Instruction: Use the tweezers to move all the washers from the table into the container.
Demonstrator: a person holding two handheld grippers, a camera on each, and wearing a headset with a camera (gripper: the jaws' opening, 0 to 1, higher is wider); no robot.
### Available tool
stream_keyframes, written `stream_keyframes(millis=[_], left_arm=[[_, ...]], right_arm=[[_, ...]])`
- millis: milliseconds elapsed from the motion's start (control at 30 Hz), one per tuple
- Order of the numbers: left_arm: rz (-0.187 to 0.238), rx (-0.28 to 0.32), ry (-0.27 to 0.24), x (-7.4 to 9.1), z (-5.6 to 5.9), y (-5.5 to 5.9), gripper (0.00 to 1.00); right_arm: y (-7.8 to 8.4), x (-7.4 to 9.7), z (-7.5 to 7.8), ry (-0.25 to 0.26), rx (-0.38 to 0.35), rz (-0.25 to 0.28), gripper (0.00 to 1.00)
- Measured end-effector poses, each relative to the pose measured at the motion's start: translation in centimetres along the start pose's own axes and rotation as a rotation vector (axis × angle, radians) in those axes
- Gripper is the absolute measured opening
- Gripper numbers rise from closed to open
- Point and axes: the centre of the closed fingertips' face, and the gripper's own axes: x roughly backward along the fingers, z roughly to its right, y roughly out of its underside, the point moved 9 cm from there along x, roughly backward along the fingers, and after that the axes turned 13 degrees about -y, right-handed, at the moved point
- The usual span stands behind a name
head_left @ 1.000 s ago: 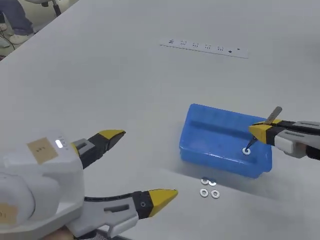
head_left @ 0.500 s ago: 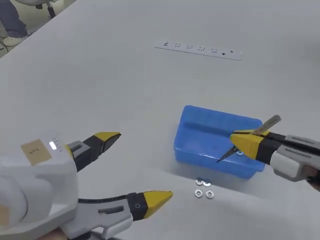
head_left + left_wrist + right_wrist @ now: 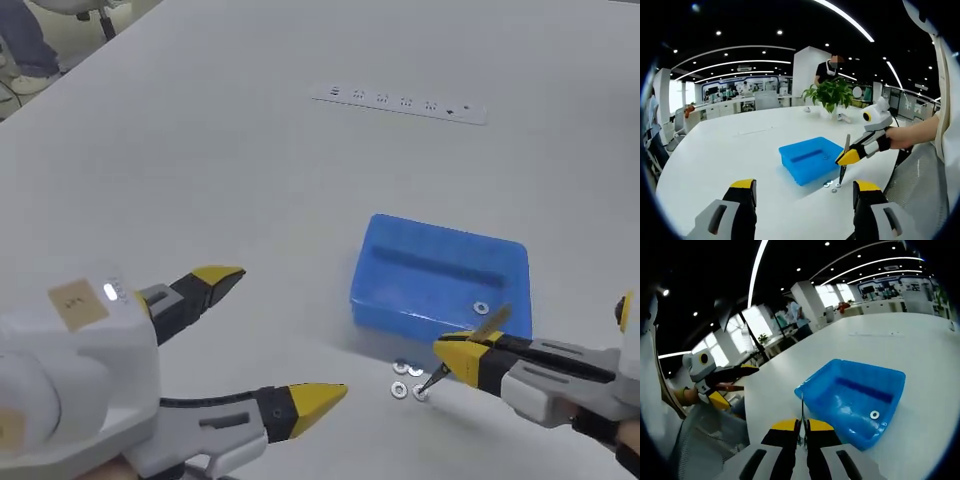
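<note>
Far to the left of the blue container (image 3: 425, 262), the left tongs (image 3: 288, 332) are hovering over the pale surface (image 3: 200, 150), their yellow-tipped jaws spread wide and holding nothing. Beyond the container, well apart from it, a white power strip (image 3: 400, 103) is lying flat. Inside the container, near its front right corner, one washer (image 3: 481, 308) is resting on the blue floor. Just in front of the container's near wall, a small cluster of washers (image 3: 408, 380), four as far as can be made out, is lying on the surface. To the right of that cluster, the right tongs (image 3: 447, 353) are reaching in, pressed together on the tweezers (image 3: 431, 378), which are slanting down toward the cluster. Whether the tweezer tips are touching a washer cannot be told.

The task appears to be partway along, with the person lining up a pick from the cluster. The next move is likely calling for setting the tips astride one washer's rim, squeezing, lifting it over the near wall and letting go inside the container.
</note>
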Motion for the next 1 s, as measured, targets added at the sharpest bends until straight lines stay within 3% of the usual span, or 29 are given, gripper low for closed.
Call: stream_keyframes(millis=[133,200,267,433,533,667,800,867,933,1000], left_arm=[[-0.002,-0.001,0.000,0.0,0.0,0.0,0.80],[-0.003,-0.002,-0.001,0.0,0.0,0.0,0.80],[-0.003,-0.002,0.000,0.0,0.0,0.0,0.80],[-0.005,-0.007,0.001,0.0,0.0,0.1,0.80],[-0.007,-0.013,0.001,0.0,0.0,0.1,0.79],[-0.004,-0.011,0.000,0.0,-0.1,0.1,0.79],[0.000,-0.013,-0.001,0.0,-0.1,0.0,0.79],[0.007,-0.011,-0.002,0.0,0.0,-0.1,0.79],[0.011,-0.005,-0.003,0.1,0.0,-0.1,0.79],[0.010,-0.005,-0.009,0.1,-0.1,-0.1,0.79]], right_arm=[[0.2,-0.4,0.0,0.002,0.018,-0.026,0.03],[0.4,-0.5,-0.2,0.014,0.065,-0.066,0.03],[0.3,-0.7,-0.7,0.004,0.085,-0.074,0.03],[0.2,-1.2,-1.8,-0.006,0.316,-0.200,0.04],[0.6,-1.8,-2.8,-0.034,0.417,-0.265,0.04],[0.8,-2.1,-3.0,-0.007,0.531,-0.319,0.03],[0.7,-2.2,-3.1,-0.010,0.557,-0.339,0.02],[0.6,-2.1,-2.9,-0.001,0.521,-0.328,0.02],[0.3,-1.7,-2.9,0.006,0.480,-0.302,0.02],[-0.5,-1.2,-3.0,0.012,0.430,-0.245,0.02]])
